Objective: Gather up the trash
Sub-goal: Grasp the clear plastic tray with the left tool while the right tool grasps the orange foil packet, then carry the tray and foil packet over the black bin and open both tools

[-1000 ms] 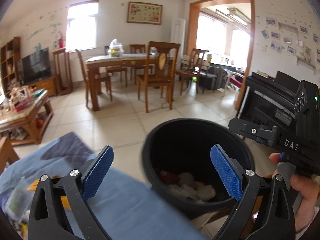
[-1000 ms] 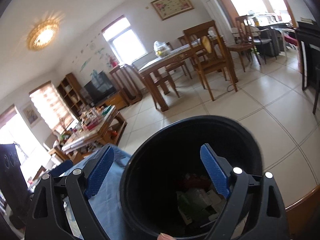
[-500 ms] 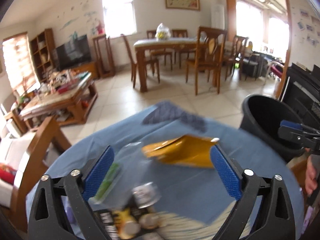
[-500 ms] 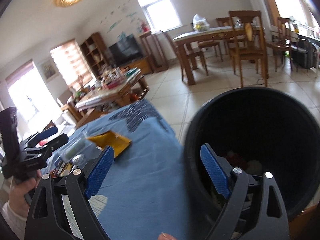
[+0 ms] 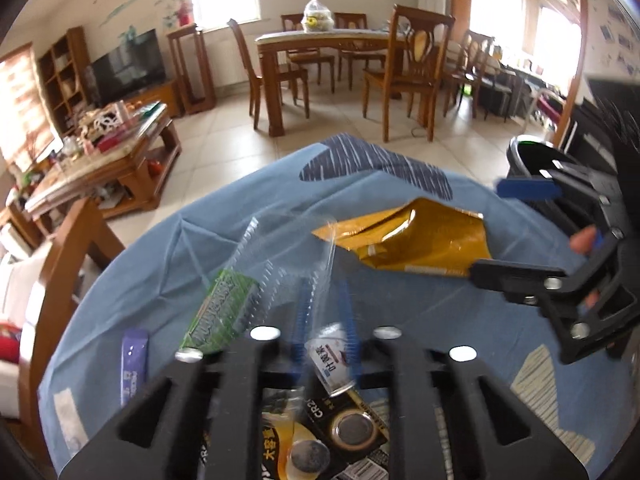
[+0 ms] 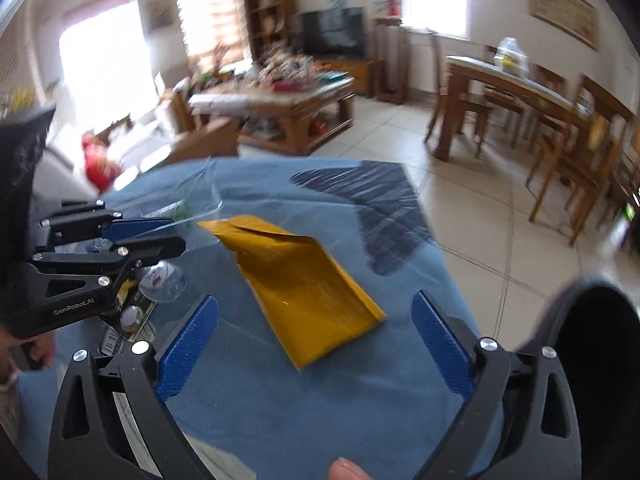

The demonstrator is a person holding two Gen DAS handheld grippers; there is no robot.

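1. Left gripper [image 5: 324, 344], at 6 o'clock in its own view: jaws pressed together on a clear plastic wrapper [image 5: 280, 256] over the blue tablecloth [image 5: 168, 248]. Lift slowly, so the thin film cannot slip out of the pinch.
2. Right gripper [image 6: 316, 344]: jaws opening and spread wide, nothing between them. Yellow packet [image 6: 296, 284] flat on the cloth at 12 o'clock from the fingers, just beyond the tips.
3. Lower the right gripper over the near edge of the packet, one finger each side, and close only once the edge sits well between the pads.
4. Black bin [image 6: 592, 356] at 3 o'clock in the right view, beside the table edge. Carry each piece well over the rim before letting go.
5. Left on the cloth: green packet [image 5: 222, 312], purple strip [image 5: 133, 364], small cup [image 5: 332, 360], battery card [image 5: 332, 432], all crowded around the left gripper. Take one at a time to avoid dragging neighbours.
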